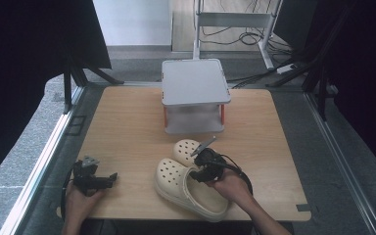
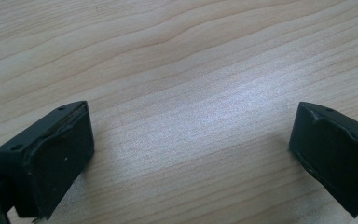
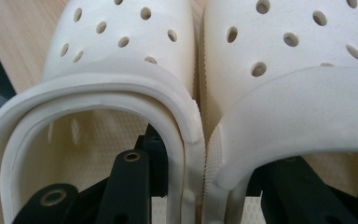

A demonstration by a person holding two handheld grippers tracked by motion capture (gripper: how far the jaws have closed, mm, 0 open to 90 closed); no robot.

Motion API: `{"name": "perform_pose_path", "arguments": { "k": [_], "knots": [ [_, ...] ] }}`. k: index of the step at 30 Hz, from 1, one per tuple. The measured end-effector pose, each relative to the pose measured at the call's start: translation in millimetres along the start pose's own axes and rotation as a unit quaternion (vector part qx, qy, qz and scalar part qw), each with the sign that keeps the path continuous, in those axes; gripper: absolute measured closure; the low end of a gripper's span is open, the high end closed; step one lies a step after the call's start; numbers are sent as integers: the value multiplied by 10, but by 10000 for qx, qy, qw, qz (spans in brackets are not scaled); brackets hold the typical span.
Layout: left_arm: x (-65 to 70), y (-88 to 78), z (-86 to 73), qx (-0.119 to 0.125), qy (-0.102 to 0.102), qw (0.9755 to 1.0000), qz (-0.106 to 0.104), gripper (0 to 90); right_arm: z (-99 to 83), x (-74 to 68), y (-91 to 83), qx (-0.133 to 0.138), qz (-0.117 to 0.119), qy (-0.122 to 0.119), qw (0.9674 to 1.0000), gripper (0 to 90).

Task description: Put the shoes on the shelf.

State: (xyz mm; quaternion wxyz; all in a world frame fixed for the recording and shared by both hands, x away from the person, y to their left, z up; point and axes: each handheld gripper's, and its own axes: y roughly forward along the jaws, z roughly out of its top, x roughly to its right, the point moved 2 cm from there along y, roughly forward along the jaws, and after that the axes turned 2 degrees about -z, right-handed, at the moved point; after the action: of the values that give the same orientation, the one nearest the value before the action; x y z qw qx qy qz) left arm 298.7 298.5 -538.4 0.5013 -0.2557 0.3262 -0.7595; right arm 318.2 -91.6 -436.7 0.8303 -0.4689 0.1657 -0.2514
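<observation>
Right gripper [image 1: 201,172] has one jaw down inside each cream foam clog, pinching their two touching inner walls together: left clog [image 3: 121,70], right clog [image 3: 298,79]. The pair sits low centre on the wooden table [image 1: 127,127], toes aimed up-frame toward the grey two-tier shoe rack [image 1: 195,93]. Perforated, matte, ribbed edges. Left gripper [image 1: 92,177], lower left, gapes wide over bare wood.

text: none readable | labels: none | brands: none on any surface | numbers: none | signs: none
</observation>
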Motion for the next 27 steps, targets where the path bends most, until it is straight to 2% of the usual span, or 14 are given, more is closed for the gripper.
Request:
{"name": "perform_pose_path", "arguments": {
  "k": [9, 27],
  "knots": [
    [-1, -2, 0, -12, 3, 10000, -5, 0, 37, 80, -176, 29, 68, 49, 10000, 642],
    [0, -1, 1, -9, -1, 10000, -6, 0, 150, 232, -447, 80, 41, 117, 9999, 642]
  ]
}}
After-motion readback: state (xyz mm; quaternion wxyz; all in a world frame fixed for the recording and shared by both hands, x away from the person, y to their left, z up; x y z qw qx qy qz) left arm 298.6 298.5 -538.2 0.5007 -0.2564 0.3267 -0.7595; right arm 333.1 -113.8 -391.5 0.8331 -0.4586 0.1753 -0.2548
